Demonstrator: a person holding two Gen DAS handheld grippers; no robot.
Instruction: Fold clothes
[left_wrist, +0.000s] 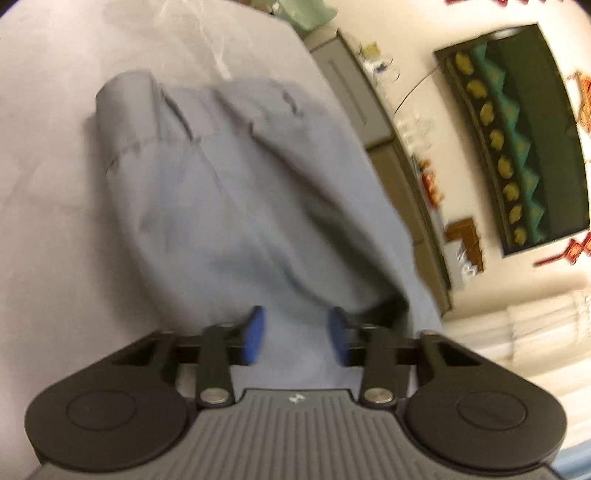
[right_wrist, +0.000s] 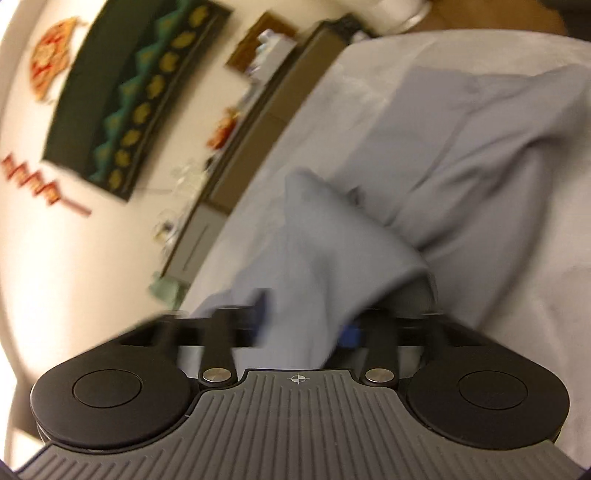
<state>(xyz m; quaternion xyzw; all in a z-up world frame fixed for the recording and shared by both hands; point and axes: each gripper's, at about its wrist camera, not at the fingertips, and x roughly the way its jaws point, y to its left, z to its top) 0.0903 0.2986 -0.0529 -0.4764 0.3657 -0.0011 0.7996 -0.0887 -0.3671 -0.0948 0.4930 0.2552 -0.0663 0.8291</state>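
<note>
While unclamped, garment between left tool pads

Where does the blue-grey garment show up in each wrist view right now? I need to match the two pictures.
Left wrist view: the blue-grey garment fills the centre, running from upper left down between the fingers of the left gripper.
Right wrist view: the garment covers the centre and right, a fold reaching down between the fingers of the right gripper.
Shared landmark: the dark green wall hanging, at right in the left view, upper left in the right view.
</note>
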